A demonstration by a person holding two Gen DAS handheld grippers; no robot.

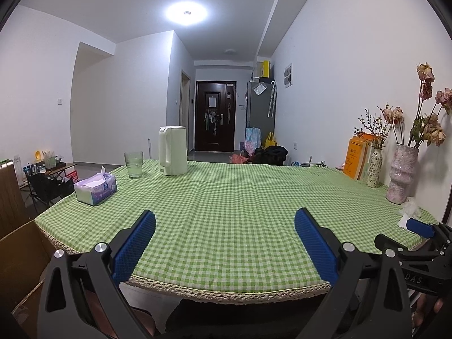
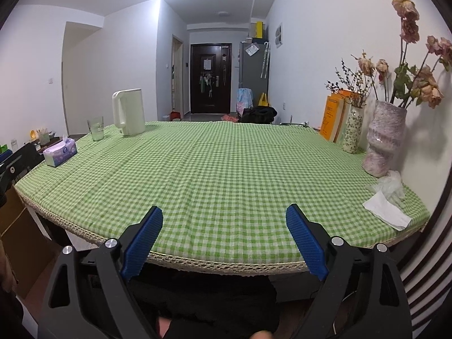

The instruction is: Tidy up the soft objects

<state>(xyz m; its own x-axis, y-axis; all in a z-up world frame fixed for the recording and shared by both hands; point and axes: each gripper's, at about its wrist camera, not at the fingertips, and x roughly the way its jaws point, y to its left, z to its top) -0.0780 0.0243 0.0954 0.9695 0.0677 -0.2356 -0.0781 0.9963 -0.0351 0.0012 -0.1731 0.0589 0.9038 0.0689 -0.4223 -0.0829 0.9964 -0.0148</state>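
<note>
Right gripper [image 2: 224, 240] spread wide, empty, low at near table edge; left gripper [image 1: 225, 244] likewise spread, pinching nothing

Flat white tissue [image 2: 386, 210] and crumpled clear plastic [image 2: 389, 185] at near right corner of green checked cloth [image 2: 214, 169], touching each other, just beside pink vase [image 2: 384, 141]

Probably featherlight, limp, easily torn; best pinched at a raised fold or loose edge

Vases fragile and close by; tissue box [image 2: 60, 151], glass [image 2: 96, 128], kettle [image 2: 128, 113] well apart at far left; nothing between right gripper and tissue
</note>
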